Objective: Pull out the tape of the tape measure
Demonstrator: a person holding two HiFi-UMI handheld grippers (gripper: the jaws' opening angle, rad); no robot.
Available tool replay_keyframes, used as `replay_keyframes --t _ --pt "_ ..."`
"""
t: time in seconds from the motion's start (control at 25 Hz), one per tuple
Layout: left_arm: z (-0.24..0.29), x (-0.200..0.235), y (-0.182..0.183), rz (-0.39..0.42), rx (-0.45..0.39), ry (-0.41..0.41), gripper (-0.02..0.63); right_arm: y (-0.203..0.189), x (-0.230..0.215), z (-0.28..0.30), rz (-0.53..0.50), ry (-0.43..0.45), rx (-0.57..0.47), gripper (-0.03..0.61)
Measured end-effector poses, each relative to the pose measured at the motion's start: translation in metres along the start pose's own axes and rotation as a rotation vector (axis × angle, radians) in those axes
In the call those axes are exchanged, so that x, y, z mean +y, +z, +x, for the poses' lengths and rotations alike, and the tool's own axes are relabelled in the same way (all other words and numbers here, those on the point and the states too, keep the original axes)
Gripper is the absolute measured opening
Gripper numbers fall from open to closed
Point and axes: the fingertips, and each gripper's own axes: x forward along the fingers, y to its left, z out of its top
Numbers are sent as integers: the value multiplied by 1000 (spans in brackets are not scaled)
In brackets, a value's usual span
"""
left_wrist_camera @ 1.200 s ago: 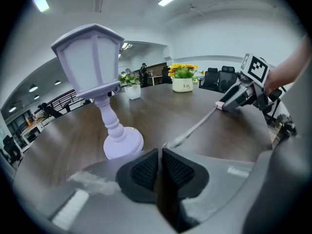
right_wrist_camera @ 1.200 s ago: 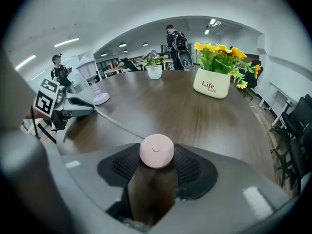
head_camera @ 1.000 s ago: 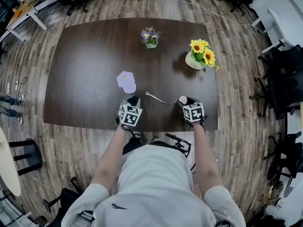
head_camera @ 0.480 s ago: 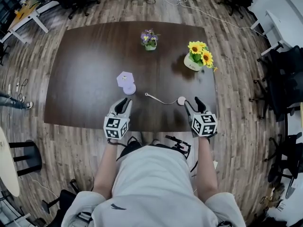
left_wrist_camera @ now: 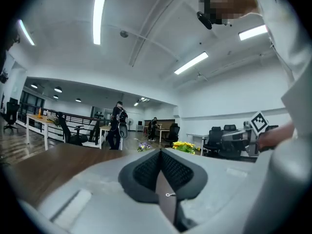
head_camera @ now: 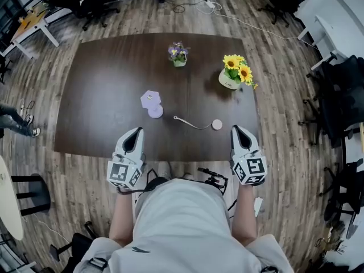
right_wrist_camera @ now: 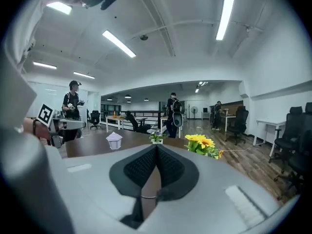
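Note:
A small round pink tape measure (head_camera: 216, 124) lies on the dark table (head_camera: 91, 95), with a short curved length of tape (head_camera: 190, 122) drawn out to its left. Neither gripper touches it. My left gripper (head_camera: 135, 132) hangs over the table's front edge, left of the tape's end. My right gripper (head_camera: 237, 129) hangs just right of the pink case, nearer the person. Both have just been closing and now stand shut with nothing between the pads, as shown for the left gripper (left_wrist_camera: 160, 151) and the right gripper (right_wrist_camera: 156, 146) in their own views.
A lilac lantern-shaped ornament (head_camera: 151, 99) and a round lilac piece (head_camera: 155, 112) sit left of the tape. A purple flower pot (head_camera: 178, 54) and a sunflower pot (head_camera: 233, 75) stand further back. Office chairs and desks ring the table; people stand in the distance.
Both grippers rose off the table and drew back towards the person. Their jaws went from open to shut. The tape measure stays lying on the table.

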Motion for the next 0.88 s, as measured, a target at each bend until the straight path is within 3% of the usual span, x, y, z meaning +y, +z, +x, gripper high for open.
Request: replay_keyframes --t 0.24,0.88 --pt "4 1 12 22 -31 -8 6 8 3 -6 -75 -9 11 2" --pt "16 -15 1 53 10 -51 6 0 7 2 -99 2 55 0"
